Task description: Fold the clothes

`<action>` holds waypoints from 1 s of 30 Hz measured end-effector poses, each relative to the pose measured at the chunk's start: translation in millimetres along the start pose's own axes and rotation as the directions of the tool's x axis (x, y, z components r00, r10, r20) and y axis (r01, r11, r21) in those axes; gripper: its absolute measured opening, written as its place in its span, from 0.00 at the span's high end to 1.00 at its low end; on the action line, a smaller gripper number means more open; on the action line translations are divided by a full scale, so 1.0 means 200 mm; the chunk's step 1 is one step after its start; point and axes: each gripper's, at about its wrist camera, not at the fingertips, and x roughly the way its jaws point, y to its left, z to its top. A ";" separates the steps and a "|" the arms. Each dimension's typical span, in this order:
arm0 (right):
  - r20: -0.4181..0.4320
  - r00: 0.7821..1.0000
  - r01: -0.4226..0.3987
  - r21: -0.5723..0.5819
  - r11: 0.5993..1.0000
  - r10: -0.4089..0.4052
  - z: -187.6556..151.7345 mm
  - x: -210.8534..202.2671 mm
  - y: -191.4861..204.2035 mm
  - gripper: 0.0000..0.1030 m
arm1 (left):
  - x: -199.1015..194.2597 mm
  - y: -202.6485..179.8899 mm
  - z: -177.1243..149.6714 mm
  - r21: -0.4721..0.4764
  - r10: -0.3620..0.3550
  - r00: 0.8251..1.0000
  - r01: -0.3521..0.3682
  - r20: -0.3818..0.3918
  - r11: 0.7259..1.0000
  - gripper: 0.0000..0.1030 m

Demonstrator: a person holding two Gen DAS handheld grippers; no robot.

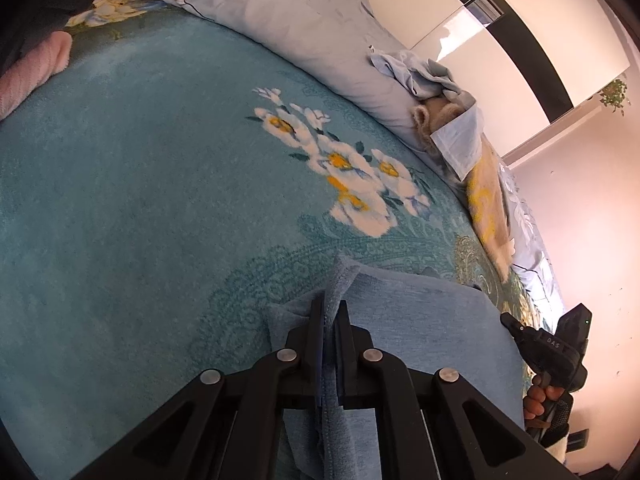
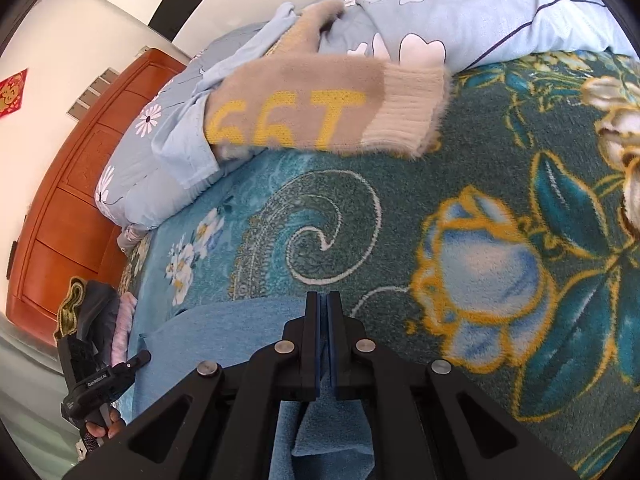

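Clamped on one blue garment (image 1: 420,320) at lower frame centre, left gripper (image 1: 331,312) and right gripper (image 2: 323,304) held it over the bed (image 1: 140,200); folds undeterminable, while a tan sweater (image 2: 304,108) lay unfolded at upper centre.

A teal blanket (image 1: 140,200) covers the bed, printed with white flowers with yellow centres, darker green scrollwork and large blue blooms outlined in gold. On it lies a plain light-blue garment (image 1: 432,320). Beside it rests a tan sweater (image 2: 320,108) with yellow lettering and a cream ribbed cuff. The duvet (image 2: 480,20) is pale blue with white flowers. Both grippers (image 1: 331,312) (image 2: 323,304) are black. The headboard (image 2: 72,200) is reddish-brown wood; a pink knit (image 1: 28,76) sits at the edge.
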 end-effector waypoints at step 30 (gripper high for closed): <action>-0.057 0.977 -0.194 0.178 0.965 0.207 -0.50 -0.37 -0.16 0.66 | 0.01 -0.61 -0.60 0.223 0.032 0.994 -0.008 -0.106 0.975 0.94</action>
